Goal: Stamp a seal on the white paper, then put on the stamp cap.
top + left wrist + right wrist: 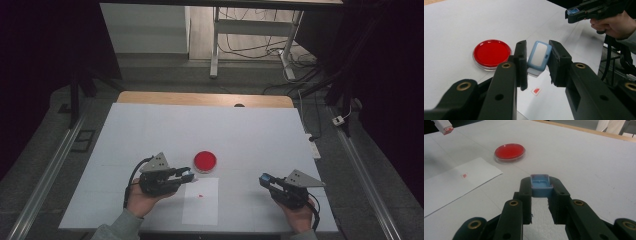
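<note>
Stamp (pixel 538 56) in left tongs (pixel 537 62); red ink fills dish (pixel 491 53).

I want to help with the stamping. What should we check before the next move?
1. Left gripper pinches the stamp: ok.
2. Right gripper keeps the blue cap: ok.
3. Red mark printed on the paper: ok.
4. Ink pad open, apart from the paper: ok.
5. Cap lined up with the stamp: not ok, they are far apart.
6. Ink left on the stamp face: cannot tell.
</note>
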`<state>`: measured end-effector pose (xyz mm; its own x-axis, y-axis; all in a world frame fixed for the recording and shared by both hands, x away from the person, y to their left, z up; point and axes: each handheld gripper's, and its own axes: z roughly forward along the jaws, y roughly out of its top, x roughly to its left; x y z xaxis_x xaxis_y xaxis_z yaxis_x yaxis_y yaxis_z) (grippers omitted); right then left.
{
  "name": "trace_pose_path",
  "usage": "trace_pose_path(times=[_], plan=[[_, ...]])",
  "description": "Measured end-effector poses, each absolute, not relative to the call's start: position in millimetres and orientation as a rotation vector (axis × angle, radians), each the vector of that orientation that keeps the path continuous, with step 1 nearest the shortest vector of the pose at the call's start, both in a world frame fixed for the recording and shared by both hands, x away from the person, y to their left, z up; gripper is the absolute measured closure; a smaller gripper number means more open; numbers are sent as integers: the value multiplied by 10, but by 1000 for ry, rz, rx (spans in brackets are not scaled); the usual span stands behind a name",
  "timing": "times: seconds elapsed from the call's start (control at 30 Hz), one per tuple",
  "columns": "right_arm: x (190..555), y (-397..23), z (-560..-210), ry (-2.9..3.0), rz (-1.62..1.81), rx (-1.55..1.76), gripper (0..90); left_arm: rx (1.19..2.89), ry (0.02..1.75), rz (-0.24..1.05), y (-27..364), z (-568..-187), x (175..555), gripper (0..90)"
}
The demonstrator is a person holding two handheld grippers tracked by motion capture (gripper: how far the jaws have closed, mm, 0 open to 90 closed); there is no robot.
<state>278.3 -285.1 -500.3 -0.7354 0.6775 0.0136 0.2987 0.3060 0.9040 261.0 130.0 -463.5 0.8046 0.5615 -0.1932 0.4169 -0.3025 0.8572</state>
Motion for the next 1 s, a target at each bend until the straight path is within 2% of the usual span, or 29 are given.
trace_pose_path(times=[1.0], plan=[[2761, -2639, -5003, 2240, 1446, 801, 735, 1938, 720, 159, 1210, -4630, 2621, 717]])
